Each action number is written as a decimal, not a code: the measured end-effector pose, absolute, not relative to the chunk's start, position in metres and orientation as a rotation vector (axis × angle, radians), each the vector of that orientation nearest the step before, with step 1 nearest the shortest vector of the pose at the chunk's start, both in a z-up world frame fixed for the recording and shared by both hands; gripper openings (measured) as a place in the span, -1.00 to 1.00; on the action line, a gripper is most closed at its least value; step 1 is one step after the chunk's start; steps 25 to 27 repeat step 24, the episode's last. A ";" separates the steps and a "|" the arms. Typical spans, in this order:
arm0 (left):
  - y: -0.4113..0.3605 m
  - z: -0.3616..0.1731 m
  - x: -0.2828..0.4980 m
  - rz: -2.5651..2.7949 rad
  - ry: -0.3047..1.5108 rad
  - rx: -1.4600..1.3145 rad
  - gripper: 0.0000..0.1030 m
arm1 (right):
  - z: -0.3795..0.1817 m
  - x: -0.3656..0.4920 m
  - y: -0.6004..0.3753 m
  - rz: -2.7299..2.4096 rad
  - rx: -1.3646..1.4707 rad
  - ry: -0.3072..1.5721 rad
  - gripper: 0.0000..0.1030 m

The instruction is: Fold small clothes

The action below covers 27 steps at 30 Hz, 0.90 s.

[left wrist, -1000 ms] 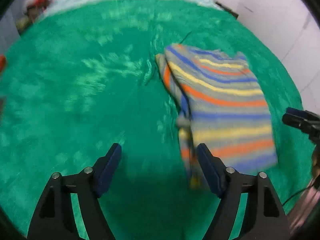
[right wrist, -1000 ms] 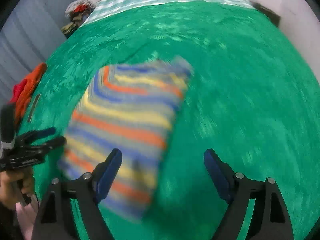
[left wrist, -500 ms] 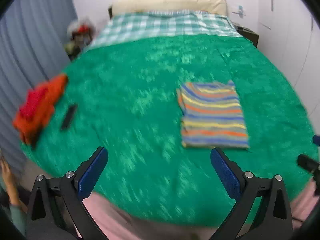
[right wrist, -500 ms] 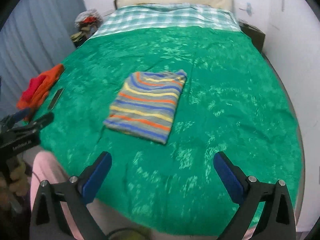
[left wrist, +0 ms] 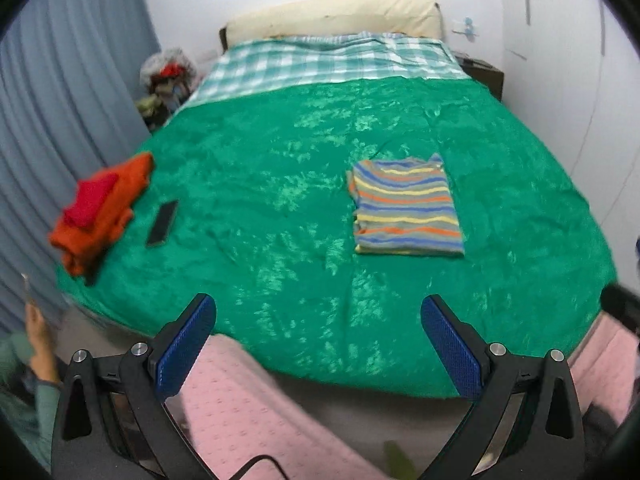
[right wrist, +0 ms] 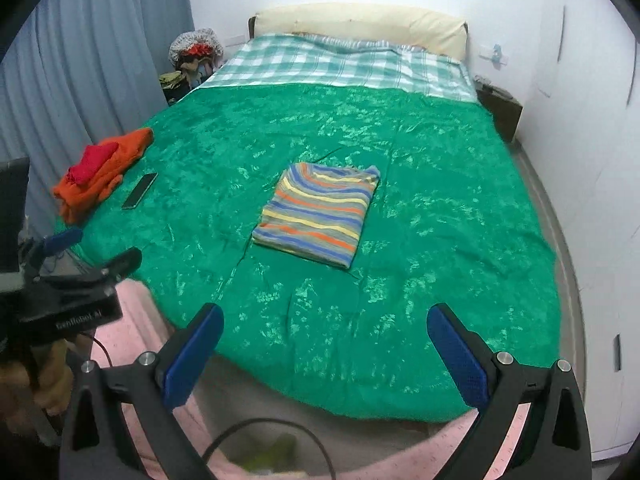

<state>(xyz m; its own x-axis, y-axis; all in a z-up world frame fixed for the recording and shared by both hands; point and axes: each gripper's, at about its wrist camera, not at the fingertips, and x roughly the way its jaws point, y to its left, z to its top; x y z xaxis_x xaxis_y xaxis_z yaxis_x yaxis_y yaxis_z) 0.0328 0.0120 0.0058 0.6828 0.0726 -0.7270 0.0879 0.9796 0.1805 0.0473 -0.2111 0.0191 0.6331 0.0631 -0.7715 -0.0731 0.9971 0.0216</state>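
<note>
Striped shirt (left wrist: 408, 208) lies folded into a flat rectangle on the green bedspread (left wrist: 280, 160), right of centre, well apart from both tools. Left gripper (left wrist: 320, 344) and right gripper (right wrist: 324, 354): jaws spread wide, nothing between them, both hanging over the bed's near edge. Judgement: fold complete. Orange-and-red clothes pile (left wrist: 100, 212) and phone (left wrist: 162, 223) sit at the left edge, likely next.

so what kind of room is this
A bedroom, most likely in a home. A large bed under a green cover fills the room, with a cream headboard against the wall, grey-blue curtains along one side, and a folded striped garment lying on the cover.
</note>
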 end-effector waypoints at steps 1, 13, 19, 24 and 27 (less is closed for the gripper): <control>0.011 0.007 0.028 -0.010 0.815 0.218 0.99 | 0.022 0.042 -0.210 0.069 -0.023 0.876 0.96; 0.006 0.012 0.011 -0.034 0.799 0.209 0.99 | 0.023 0.026 -0.213 0.023 -0.015 0.872 0.96; 0.005 0.010 0.013 -0.038 0.811 0.191 0.99 | 0.020 0.028 -0.213 0.004 -0.020 0.880 0.95; 0.000 0.010 0.010 -0.035 0.792 0.210 0.99 | 0.017 0.030 -0.215 0.008 -0.017 0.889 0.96; 0.000 0.010 0.010 -0.035 0.792 0.210 0.99 | 0.017 0.030 -0.215 0.008 -0.017 0.889 0.96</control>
